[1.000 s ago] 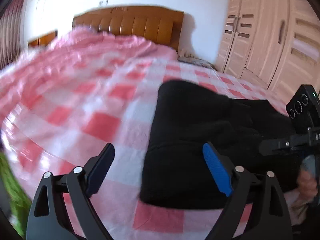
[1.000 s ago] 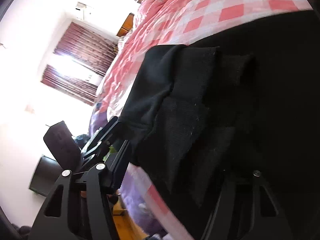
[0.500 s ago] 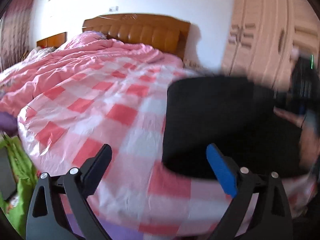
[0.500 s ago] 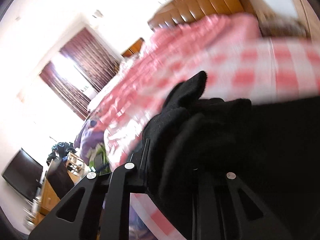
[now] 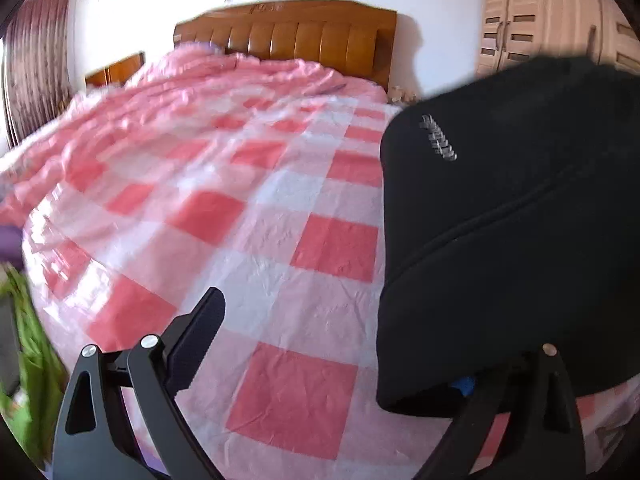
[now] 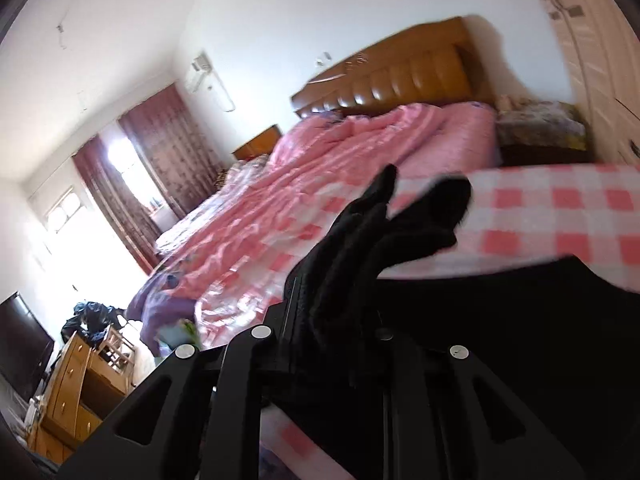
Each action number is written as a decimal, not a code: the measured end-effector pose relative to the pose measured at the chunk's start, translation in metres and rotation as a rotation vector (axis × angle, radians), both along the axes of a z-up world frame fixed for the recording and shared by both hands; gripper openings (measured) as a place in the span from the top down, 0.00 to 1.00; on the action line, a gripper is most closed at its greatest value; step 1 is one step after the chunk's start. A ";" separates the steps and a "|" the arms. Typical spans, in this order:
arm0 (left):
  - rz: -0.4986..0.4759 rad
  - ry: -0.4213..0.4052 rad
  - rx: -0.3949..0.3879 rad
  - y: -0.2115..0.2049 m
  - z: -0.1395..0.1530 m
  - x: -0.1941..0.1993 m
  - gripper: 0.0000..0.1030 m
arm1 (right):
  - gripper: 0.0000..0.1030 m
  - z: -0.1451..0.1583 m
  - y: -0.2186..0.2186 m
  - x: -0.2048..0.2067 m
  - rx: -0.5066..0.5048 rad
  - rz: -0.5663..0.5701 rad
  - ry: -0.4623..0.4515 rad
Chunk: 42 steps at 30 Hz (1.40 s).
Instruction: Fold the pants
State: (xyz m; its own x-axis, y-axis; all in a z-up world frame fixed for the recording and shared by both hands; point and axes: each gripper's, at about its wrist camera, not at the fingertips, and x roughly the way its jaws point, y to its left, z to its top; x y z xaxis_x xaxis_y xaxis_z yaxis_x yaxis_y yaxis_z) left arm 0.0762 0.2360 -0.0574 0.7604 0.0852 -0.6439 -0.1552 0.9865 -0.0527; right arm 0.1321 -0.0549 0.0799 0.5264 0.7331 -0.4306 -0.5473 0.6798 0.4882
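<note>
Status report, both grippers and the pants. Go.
Left gripper open, one finger under the pants. Right gripper shut on pants, a bunch sticking out. Pants half lifted over checked sheet. Nothing in the way.

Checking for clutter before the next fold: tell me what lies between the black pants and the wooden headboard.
Left wrist view: only the pink checked sheet and the rumpled pink quilt lie between the black pants and the headboard.

Both grippers: black triangular-cutout frames, silver screws, a blue pad (image 5: 466,385) on the left fingers (image 5: 200,332).

pants (image 5: 520,240) on bed (image 5: 248,216), headboard (image 5: 296,36) behind
</note>
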 end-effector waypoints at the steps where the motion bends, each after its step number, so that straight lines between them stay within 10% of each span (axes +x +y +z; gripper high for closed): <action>1: -0.004 -0.010 0.026 -0.005 0.005 -0.001 0.08 | 0.83 -0.011 -0.010 0.002 0.000 -0.019 0.015; 11: -0.041 0.054 0.134 -0.037 -0.009 0.006 0.07 | 0.83 -0.136 -0.076 -0.010 -0.008 -0.113 0.255; 19: -0.059 0.047 0.203 -0.046 0.002 0.002 0.07 | 0.83 -0.083 -0.076 -0.031 -0.044 -0.125 0.088; 23: -0.049 0.065 0.192 -0.042 -0.007 0.005 0.03 | 0.83 -0.129 -0.078 -0.022 -0.061 -0.111 0.240; 29: -0.051 0.078 0.139 -0.034 -0.007 0.004 0.03 | 0.83 -0.127 -0.076 -0.024 -0.056 -0.108 0.226; 35: -0.143 0.084 0.211 -0.035 0.005 -0.030 0.04 | 0.43 -0.117 -0.095 -0.030 -0.096 -0.154 0.252; 42: -0.195 -0.135 0.062 -0.028 0.089 -0.058 0.02 | 0.38 -0.061 -0.083 -0.052 -0.281 -0.210 -0.005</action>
State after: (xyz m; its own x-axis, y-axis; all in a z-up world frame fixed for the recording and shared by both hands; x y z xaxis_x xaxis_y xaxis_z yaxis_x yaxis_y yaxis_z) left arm 0.0180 0.2083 0.0316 0.8450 -0.0348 -0.5337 0.0425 0.9991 0.0021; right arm 0.0800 -0.1383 0.0191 0.6556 0.4620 -0.5973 -0.3835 0.8851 0.2637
